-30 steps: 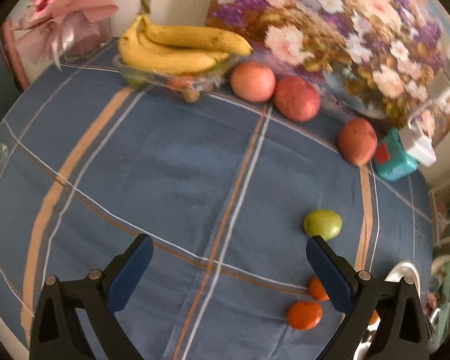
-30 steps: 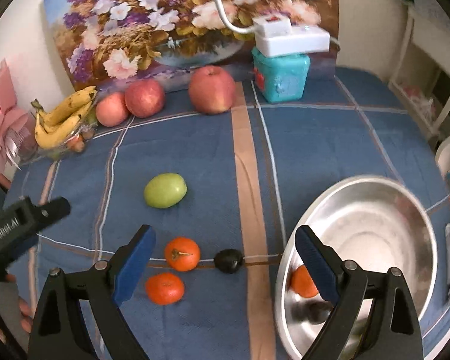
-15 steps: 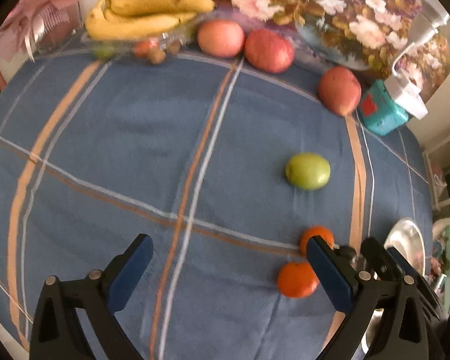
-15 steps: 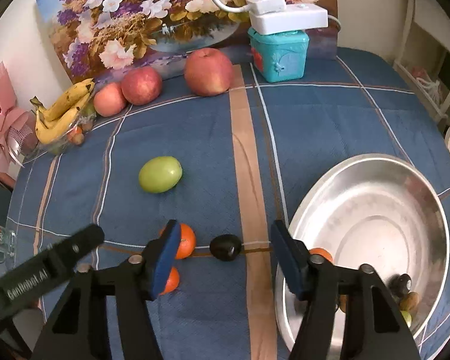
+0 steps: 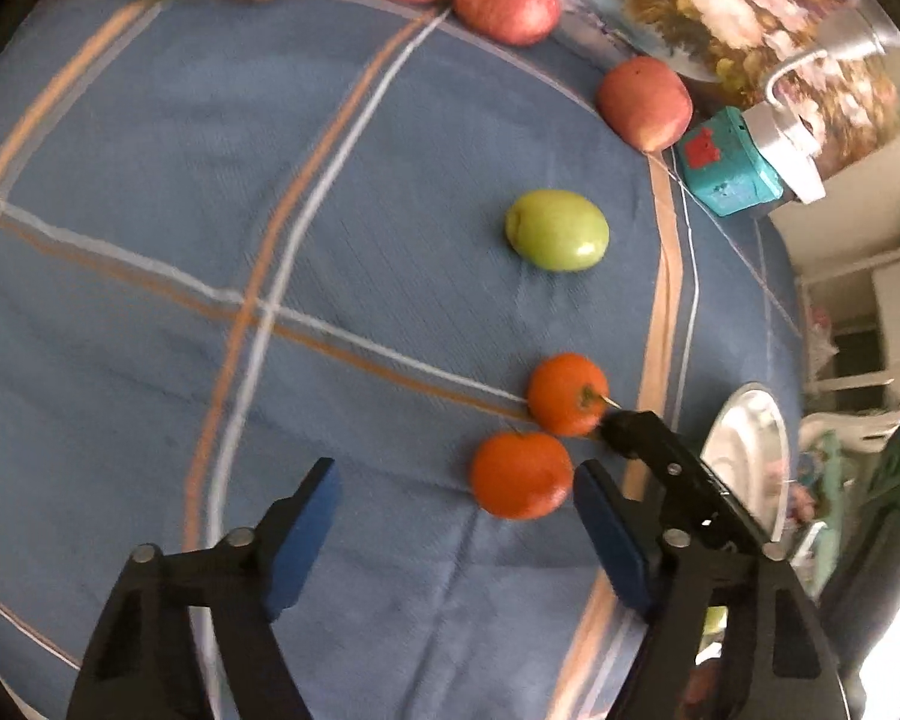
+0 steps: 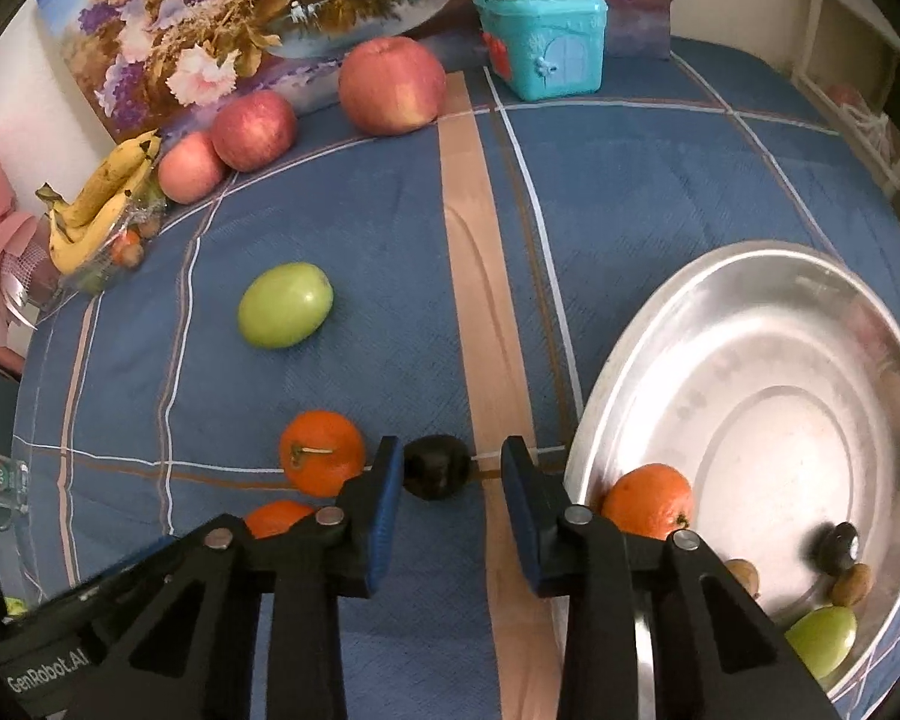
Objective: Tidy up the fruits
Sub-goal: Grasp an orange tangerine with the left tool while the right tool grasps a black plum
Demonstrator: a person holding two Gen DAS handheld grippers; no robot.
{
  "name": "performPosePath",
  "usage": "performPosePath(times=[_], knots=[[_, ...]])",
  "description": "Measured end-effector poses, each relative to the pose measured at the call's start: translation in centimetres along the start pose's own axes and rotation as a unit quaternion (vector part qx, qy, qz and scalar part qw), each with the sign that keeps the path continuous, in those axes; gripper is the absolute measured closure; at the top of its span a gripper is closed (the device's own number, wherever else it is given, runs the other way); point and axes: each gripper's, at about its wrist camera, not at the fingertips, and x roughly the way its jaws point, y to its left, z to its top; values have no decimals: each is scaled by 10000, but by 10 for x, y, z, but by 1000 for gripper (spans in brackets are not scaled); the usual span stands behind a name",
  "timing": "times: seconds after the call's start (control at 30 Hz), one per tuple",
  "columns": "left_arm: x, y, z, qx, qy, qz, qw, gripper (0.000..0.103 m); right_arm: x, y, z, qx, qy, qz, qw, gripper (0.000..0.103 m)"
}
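While I compare with the view of one second before, I see that both grippers have come lower toward the blue checked tablecloth [image 6: 360,240], so the bananas [image 6: 99,192] are now nearly out of the left wrist view. My right gripper [image 6: 453,480] was wide then, and now its jaws are closing around the small dark fruit [image 6: 437,467]; the fruit sits between the blue pads at their tips, the left pad seems to touch it, and a gap remains on the right side, so it is not clamped. My left gripper [image 5: 456,510] is also closing, but nothing is between its jaws; the near tangerine [image 5: 521,483] lies just ahead of its right pad, not touching as far as I can tell. The second tangerine [image 5: 567,393] lies beside the first, touching it, and close to the right gripper's finger. The green fruit [image 6: 285,313] lies well apart, farther on the cloth. The steel bowl [image 6: 630,372] stands just right of the right gripper and holds an orange [image 6: 648,501], a green fruit and some small dark and brown ones. Three apples [image 6: 392,86] stay in a row along the flower painting [image 6: 222,18].
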Motion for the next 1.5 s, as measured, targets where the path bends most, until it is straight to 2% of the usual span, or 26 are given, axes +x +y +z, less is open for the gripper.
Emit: performPosePath(times=[0.07, 0.13, 0.2, 0.3, 0.33, 0.37, 0.7, 1.0, 1.17, 1.5], knots=[[3, 1, -1, -119, 100, -164, 9997, 32, 2, -1, -1, 18, 20, 27, 10000, 68], [4, -2, -2, -162, 140, -292, 9993, 44, 3, -1, -2, 44, 26, 60, 10000, 68], [4, -5, -2, -179, 141, -404, 9989, 51, 4, -1, -2, 34, 28, 60, 10000, 68], [7, -7, -1, -241, 147, -558, 9980, 58, 4, -1, -2, -5, 28, 50, 10000, 68], [8, -6, 0, -269, 165, -622, 9976, 65, 4, -1, -3, -12, 29, 48, 10000, 68], [8, -6, 0, -306, 177, -699, 9969, 66, 5, -1, -3, -17, 26, 47, 10000, 68], [-6, 5, 7, -424, -215, -257, 9985, 68, 9, 3, -3, -59, 28, 57, 10000, 68], [-6, 12, 10, -581, -200, -255, 9978, 68, 14, 5, -4, -77, 48, 166, 9998, 68], [-5, 11, 10, -616, -189, -263, 9976, 68, 15, 4, -4, -7, 40, 284, 9996, 75], [-11, 15, 10, -645, -283, -184, 9973, 68, 10, 0, -4, 73, 16, 330, 9994, 76]])
